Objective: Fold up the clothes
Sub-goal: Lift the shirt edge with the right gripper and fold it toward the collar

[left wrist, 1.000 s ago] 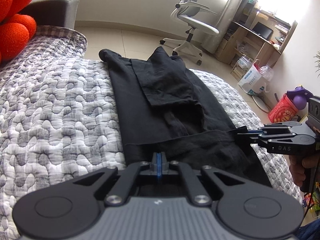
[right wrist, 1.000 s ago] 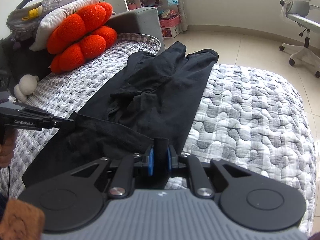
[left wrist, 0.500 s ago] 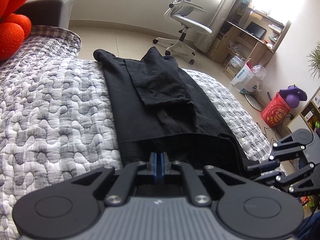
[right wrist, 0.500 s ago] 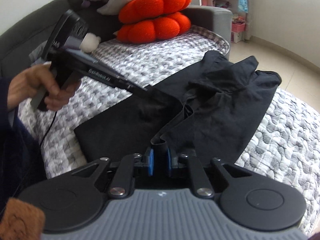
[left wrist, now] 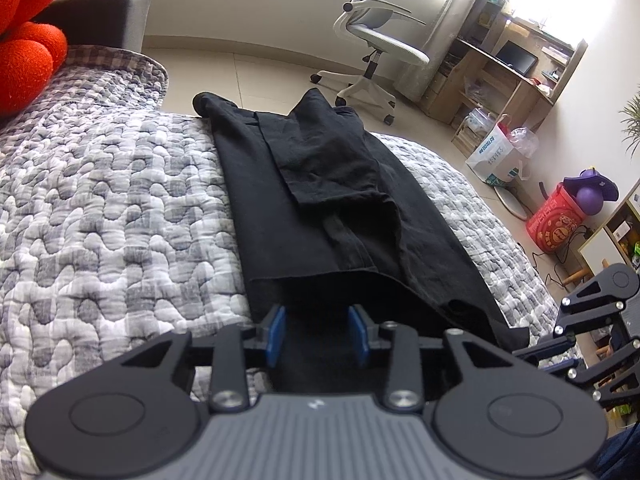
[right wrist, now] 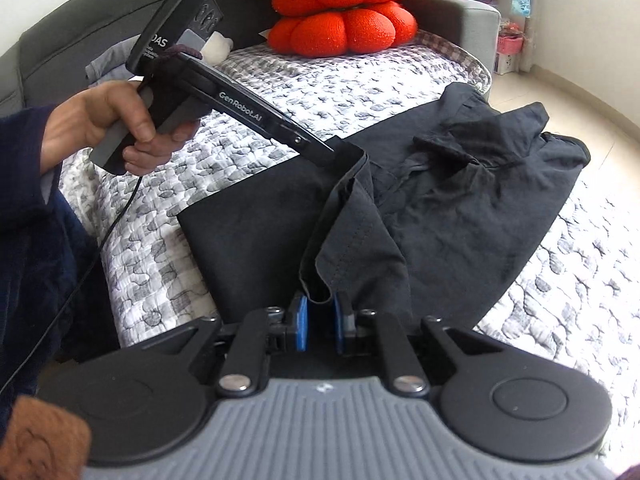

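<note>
Between my right gripper's [right wrist: 320, 326] blue pads a doubled fold of the black shirt's [right wrist: 440, 216] hem was clamped, its stitched edge drooping just above them. My left gripper [left wrist: 318, 332] was opening, its pads parted with dark cloth lying loose between them and not pressed. From the right wrist view I could see the person's left hand [right wrist: 120, 124] round that tool's handle, its tip resting at the hem's other corner.

I judged the fold about half made: both sides had been turned in, so the shirt lay as a long narrow strip on the quilt [left wrist: 112, 208], one sleeve doubled over the middle. The bottom hem had not yet been carried up toward the collar, and that lengthwise fold was what remained.

The cloth looked thin, matt and limp, creasing softly. The quilt was puffy, stitched in grey and white pebble shapes. Farther off sat a knobbly orange cushion [right wrist: 348, 12], knitted and pumpkin-like, and beyond the bed a white swivel chair [left wrist: 376, 36] on glossy floor tiles.
</note>
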Demonstrator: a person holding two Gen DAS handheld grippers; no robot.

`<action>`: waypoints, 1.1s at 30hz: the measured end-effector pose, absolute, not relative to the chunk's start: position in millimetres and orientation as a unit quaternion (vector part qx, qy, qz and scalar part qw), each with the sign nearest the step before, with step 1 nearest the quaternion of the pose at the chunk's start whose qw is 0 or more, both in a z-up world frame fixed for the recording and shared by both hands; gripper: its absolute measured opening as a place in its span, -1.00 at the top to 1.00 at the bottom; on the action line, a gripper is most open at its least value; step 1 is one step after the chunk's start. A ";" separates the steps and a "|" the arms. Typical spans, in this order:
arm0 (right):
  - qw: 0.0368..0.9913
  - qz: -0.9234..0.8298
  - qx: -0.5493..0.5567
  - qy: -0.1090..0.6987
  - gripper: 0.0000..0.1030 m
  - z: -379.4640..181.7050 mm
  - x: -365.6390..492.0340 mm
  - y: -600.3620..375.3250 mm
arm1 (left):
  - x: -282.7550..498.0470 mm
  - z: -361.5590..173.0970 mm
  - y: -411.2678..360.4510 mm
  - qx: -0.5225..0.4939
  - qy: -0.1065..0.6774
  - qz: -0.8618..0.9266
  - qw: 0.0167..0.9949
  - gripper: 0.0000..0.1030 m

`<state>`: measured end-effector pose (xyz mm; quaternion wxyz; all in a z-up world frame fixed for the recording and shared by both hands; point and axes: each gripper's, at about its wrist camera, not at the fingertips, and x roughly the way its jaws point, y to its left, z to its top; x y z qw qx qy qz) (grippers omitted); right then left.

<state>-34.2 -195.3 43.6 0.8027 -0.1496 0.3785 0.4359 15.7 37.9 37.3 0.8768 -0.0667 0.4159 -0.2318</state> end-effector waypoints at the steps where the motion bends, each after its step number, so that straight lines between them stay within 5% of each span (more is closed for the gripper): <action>1: 0.807 0.429 -0.153 0.376 0.74 43.4 -33.4 -194.6 | 15.8 36.9 36.9 -0.063 0.416 -0.231 0.877 0.34; 28: 0.880 0.298 -0.088 0.360 0.72 39.3 14.6 -215.7 | 23.4 33.3 44.7 -0.054 0.432 -0.205 0.876 0.21; 31: 0.880 0.296 -0.088 0.360 0.72 38.6 14.8 -214.9 | 22.2 33.6 40.0 -0.042 0.426 -0.198 0.882 0.26; 33: 0.880 0.295 -0.087 0.360 0.72 38.1 14.9 -214.3 | 21.0 34.1 36.7 -0.029 0.421 -0.192 0.886 0.53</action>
